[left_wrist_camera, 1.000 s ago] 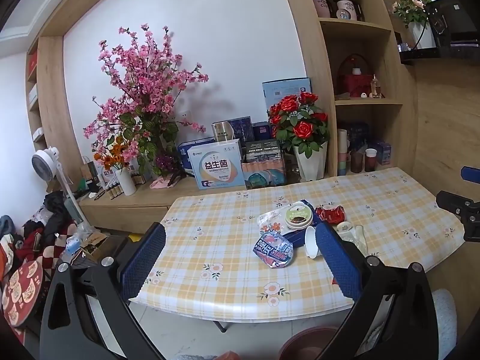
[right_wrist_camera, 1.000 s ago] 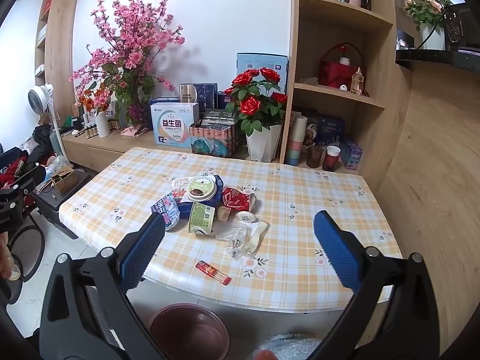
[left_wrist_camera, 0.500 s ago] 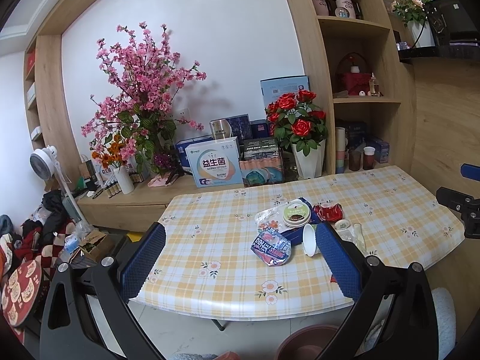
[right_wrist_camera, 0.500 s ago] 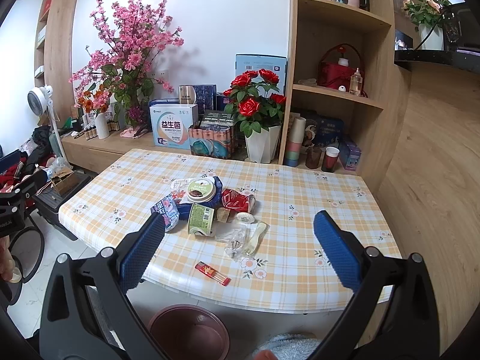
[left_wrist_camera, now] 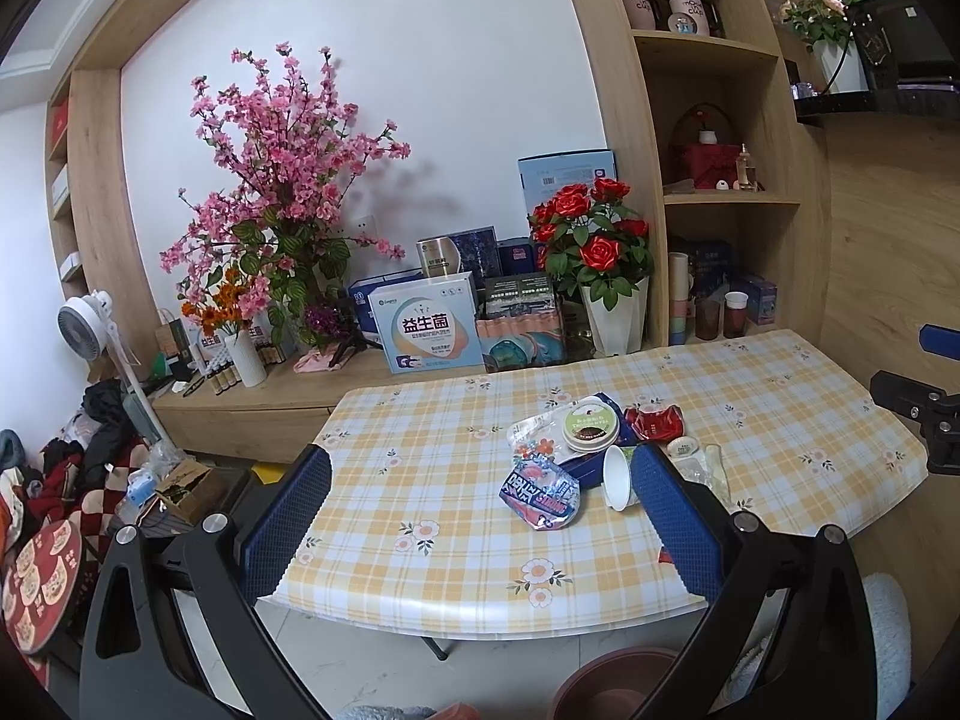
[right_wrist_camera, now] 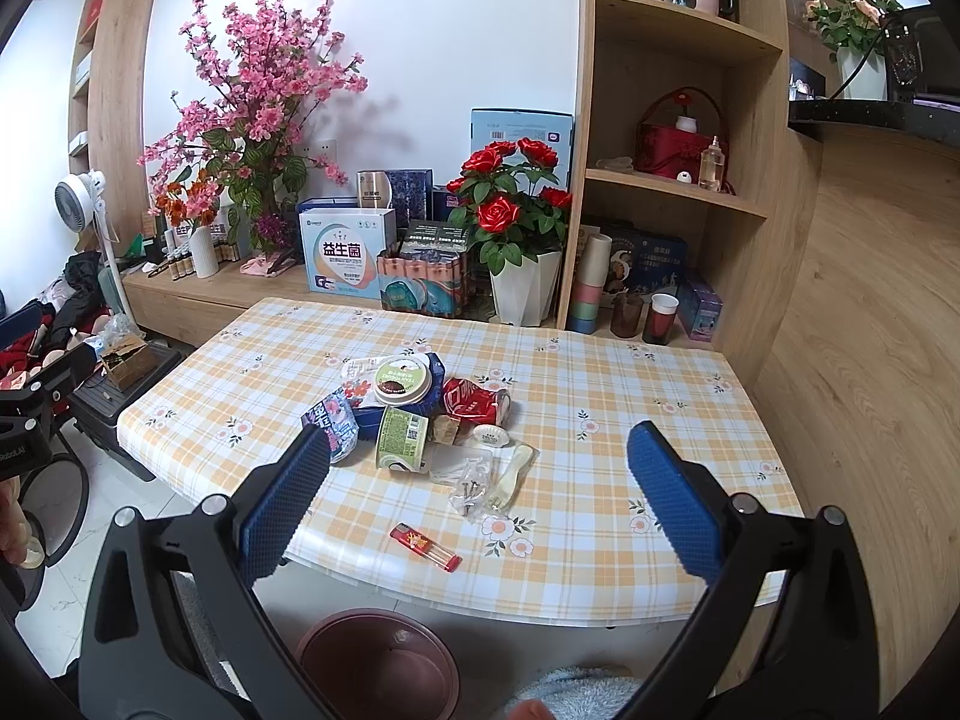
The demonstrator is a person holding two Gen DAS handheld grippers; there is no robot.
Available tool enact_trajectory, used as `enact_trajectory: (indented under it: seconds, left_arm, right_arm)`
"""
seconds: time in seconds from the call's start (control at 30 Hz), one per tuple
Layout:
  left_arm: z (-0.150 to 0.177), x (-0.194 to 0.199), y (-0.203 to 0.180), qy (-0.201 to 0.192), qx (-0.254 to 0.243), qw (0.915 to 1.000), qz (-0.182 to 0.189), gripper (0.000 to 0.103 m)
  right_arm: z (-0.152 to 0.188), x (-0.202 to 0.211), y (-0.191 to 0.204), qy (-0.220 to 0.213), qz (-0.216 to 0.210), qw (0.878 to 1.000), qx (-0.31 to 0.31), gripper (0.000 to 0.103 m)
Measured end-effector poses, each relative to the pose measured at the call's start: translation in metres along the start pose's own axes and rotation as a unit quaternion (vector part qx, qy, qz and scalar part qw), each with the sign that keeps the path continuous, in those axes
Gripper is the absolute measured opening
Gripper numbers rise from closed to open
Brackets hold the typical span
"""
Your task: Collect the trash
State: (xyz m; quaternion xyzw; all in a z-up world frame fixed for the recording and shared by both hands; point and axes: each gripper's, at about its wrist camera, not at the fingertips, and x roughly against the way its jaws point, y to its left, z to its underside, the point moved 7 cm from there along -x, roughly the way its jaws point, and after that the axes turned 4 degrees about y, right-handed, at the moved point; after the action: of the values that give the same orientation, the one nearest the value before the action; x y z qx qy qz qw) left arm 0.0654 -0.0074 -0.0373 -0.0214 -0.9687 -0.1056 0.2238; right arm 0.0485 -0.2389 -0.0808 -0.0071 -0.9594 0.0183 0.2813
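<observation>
While I hold both grippers in front of the table (right_wrist_camera: 600, 372), I see a pile of trash in the middle of its checked cloth. My left gripper (left_wrist_camera: 480, 516) has its jaws wide apart and holds nothing. My right gripper (right_wrist_camera: 480, 498) is wide apart too, and it holds nothing.

At the far side of the pile a round lid (right_wrist_camera: 403, 381) lies on a blue packet (right_wrist_camera: 420, 405). Just right of it lies a squashed red can (right_wrist_camera: 474, 402). A paper cup (right_wrist_camera: 401, 438) lies on its side at the near side of the pile. Left of the cup is a crumpled shiny wrapper (left_wrist_camera: 540, 495). A clear plastic bag (right_wrist_camera: 480, 474) lies near the cup on its right. A red lighter (right_wrist_camera: 425, 546) lies alone close to the near edge of the table.

On the floor, under the near edge, stands a brown bin (right_wrist_camera: 378, 660). Red roses in a white pot (right_wrist_camera: 522, 228) stand past the far edge of the table.
</observation>
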Motion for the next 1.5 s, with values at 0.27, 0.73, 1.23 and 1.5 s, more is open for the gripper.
enact_trajectory:
  seconds: [0.27, 0.73, 1.23, 1.5]
  left_arm:
    - [-0.001, 0.000, 0.002, 0.001, 0.000, 1.0000, 0.001, 0.098]
    - [-0.001, 0.000, 0.002, 0.002, 0.000, 1.0000, 0.001, 0.098]
    - [0.008, -0.006, -0.009, 0.004, 0.001, 1.0000, 0.003, 0.098]
    - [0.036, -0.033, -0.028, 0.030, 0.030, 0.9965, 0.072, 0.098]
  right_arm:
    - [0.000, 0.000, 0.001, 0.000, 0.001, 1.000, 0.000, 0.097]
    - [0.000, 0.000, 0.000, 0.000, 0.000, 1.000, 0.000, 0.097]
    - [0.002, -0.001, 0.000, 0.003, 0.003, 1.000, 0.000, 0.097]
    - [0.020, -0.025, -0.017, 0.007, 0.008, 0.999, -0.031, 0.098]
